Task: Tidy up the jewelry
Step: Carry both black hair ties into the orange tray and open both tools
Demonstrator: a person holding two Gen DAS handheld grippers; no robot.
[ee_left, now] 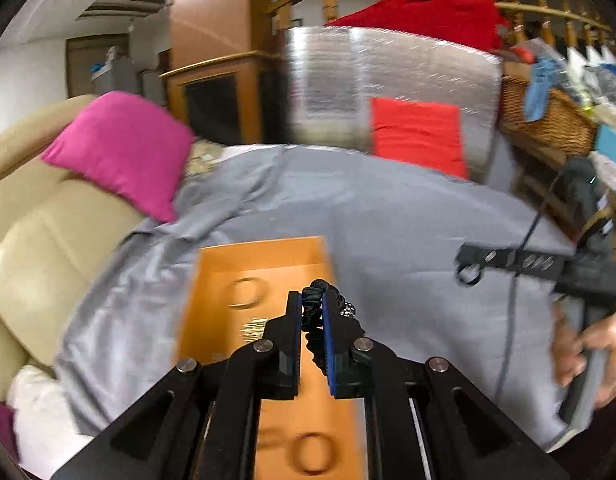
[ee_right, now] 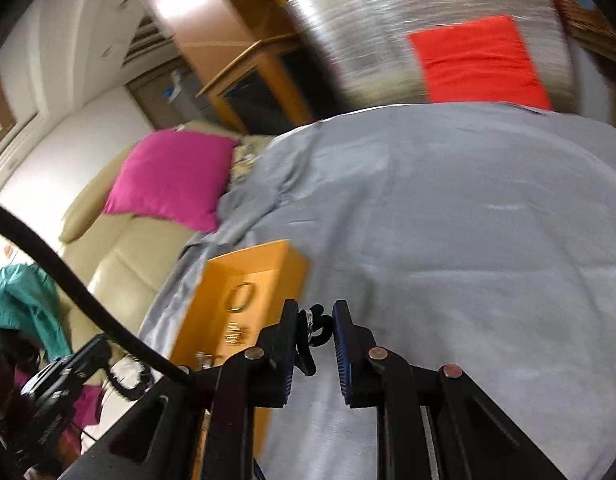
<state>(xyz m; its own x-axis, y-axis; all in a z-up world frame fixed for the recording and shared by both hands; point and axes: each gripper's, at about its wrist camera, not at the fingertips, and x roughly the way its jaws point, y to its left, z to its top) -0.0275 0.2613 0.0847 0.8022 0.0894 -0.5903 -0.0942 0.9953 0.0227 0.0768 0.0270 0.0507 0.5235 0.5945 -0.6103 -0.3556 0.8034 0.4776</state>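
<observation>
While both views blur with motion, the left gripper (ee_left: 312,312) has its jaws drawn narrow, pinching a black braided cord piece (ee_left: 314,300) with small silvery beads showing just beside the right pad. It hangs above the orange tray (ee_left: 264,256), which lies on the grey cloth (ee_left: 408,220) near the cloth's left edge. Inside the tray sit a ring-shaped bangle (ee_left: 244,292), a little gold cluster (ee_left: 252,328) and another ring (ee_left: 312,454) nearer the camera. Over on the other side, the right gripper (ee_right: 315,330) is nearly closed too, clamping a black looped piece (ee_right: 314,326) against its left pad, just right of the tray. A pink cushion (ee_right: 172,176) rests on the cream sofa (ee_right: 120,264) beyond.
</observation>
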